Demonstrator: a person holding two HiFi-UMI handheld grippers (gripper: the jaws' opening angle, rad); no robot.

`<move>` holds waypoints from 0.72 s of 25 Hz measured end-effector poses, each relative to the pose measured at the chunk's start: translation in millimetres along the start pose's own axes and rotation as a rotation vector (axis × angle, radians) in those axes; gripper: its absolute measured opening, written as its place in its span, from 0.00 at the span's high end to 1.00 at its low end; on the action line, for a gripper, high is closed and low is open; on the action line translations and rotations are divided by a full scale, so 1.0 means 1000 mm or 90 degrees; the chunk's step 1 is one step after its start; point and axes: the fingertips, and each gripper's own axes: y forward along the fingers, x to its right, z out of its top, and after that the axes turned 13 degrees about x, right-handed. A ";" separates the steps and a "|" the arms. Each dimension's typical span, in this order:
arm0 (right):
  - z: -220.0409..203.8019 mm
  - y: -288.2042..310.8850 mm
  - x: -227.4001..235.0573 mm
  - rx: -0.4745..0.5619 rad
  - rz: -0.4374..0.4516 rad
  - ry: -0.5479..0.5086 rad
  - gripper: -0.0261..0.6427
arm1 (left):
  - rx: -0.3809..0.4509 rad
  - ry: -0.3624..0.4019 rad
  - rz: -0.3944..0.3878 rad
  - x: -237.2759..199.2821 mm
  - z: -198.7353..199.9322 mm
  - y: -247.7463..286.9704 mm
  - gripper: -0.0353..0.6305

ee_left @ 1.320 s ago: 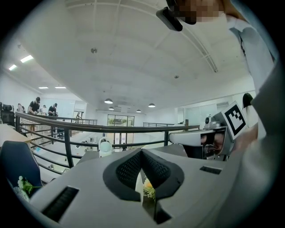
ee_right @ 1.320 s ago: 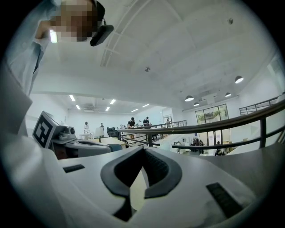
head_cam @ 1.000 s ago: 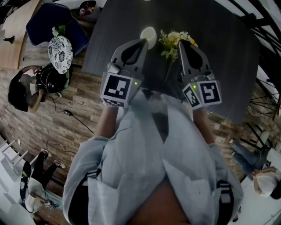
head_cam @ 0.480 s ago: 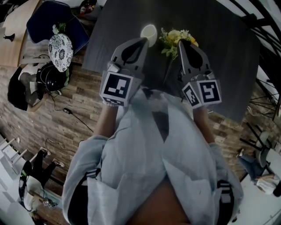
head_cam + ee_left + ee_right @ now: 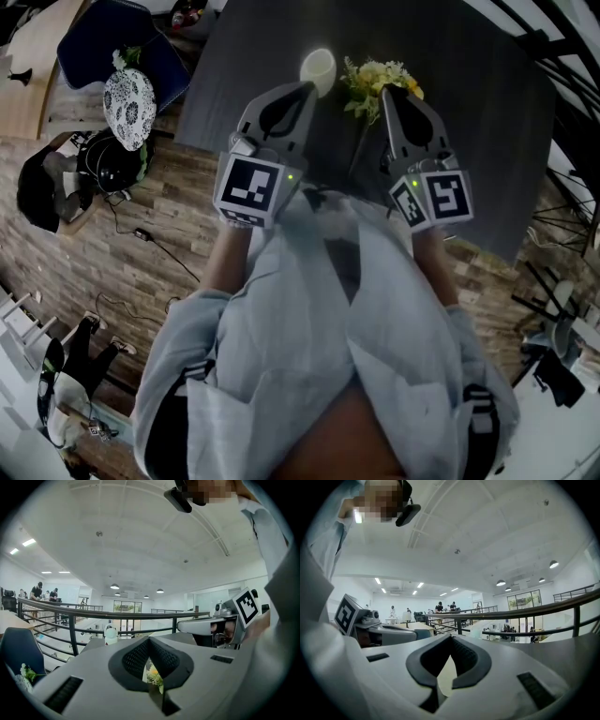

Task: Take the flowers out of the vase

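Left claw [image 5: 303,89] and right claw [image 5: 387,91] are both closed on nothing. They are held side by side over the desk [image 5: 469,122], probably idle. The flowers [image 5: 375,82] appear to lie on the desk at 3 o'clock of the white vase [image 5: 317,67], apart from it, with the stem trailing toward 6 o'clock. Taking them out looks done.

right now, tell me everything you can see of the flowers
The flowers are a small bunch of pale yellow and white blooms with green leaves. In the head view they sit over the dark table, just right of the pale round vase and apart from its mouth. A thin stem seems to trail back toward the person. The shut right gripper overlaps their near edge; contact cannot be told.
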 end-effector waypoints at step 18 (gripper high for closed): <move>-0.006 -0.005 0.000 -0.014 -0.004 0.007 0.97 | 0.007 0.000 0.002 0.002 0.000 -0.005 0.94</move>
